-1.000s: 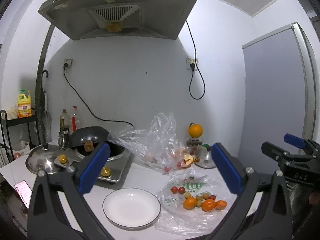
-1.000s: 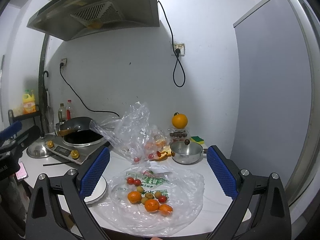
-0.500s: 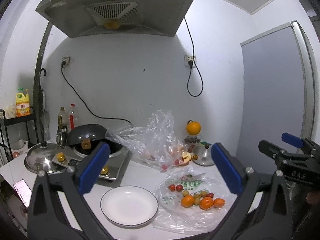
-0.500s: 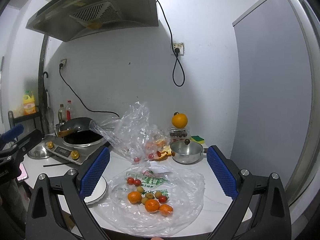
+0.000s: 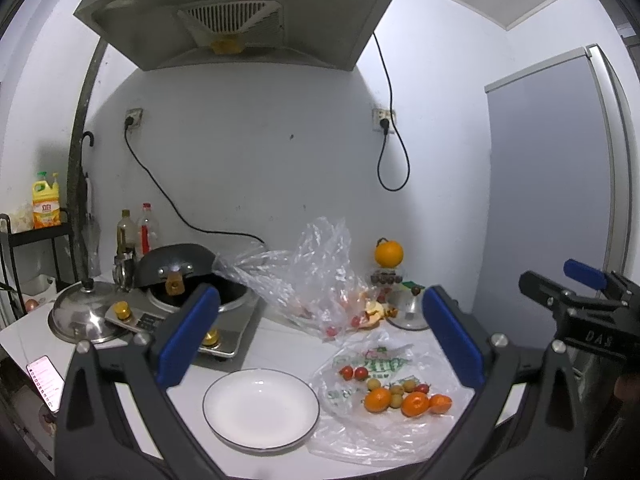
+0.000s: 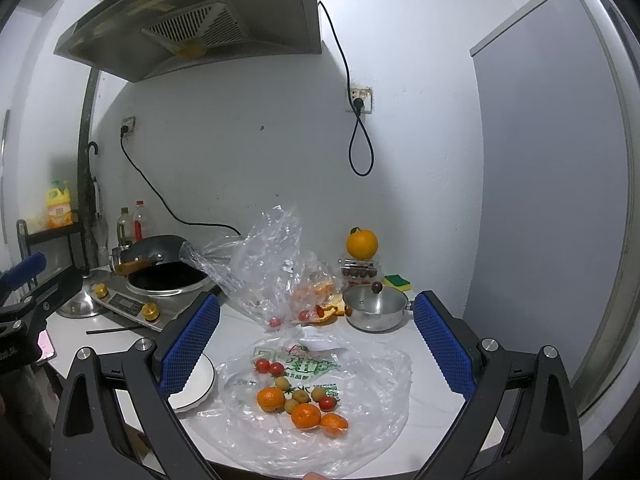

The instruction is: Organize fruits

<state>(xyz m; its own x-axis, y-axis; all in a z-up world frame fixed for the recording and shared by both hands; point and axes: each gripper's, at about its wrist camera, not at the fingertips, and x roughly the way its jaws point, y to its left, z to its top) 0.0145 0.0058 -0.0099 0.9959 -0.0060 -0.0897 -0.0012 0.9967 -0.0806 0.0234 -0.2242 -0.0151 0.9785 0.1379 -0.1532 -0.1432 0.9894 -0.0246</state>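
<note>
Both my grippers have eased back and lifted a little – nothing touched yet. My left gripper (image 5: 320, 340) hangs wide open and empty above the round white plate (image 5: 261, 414) by the worktop's front edge. My right gripper (image 6: 316, 344) is wide too, over the small oranges, red tomatoes and tan fruits (image 6: 301, 398) on the flat clear plastic bag (image 6: 372, 408) – sorting not begun.

A black wok (image 5: 176, 266) sits on the stove (image 5: 224, 322) beside a steel lid (image 5: 82, 314).
</note>
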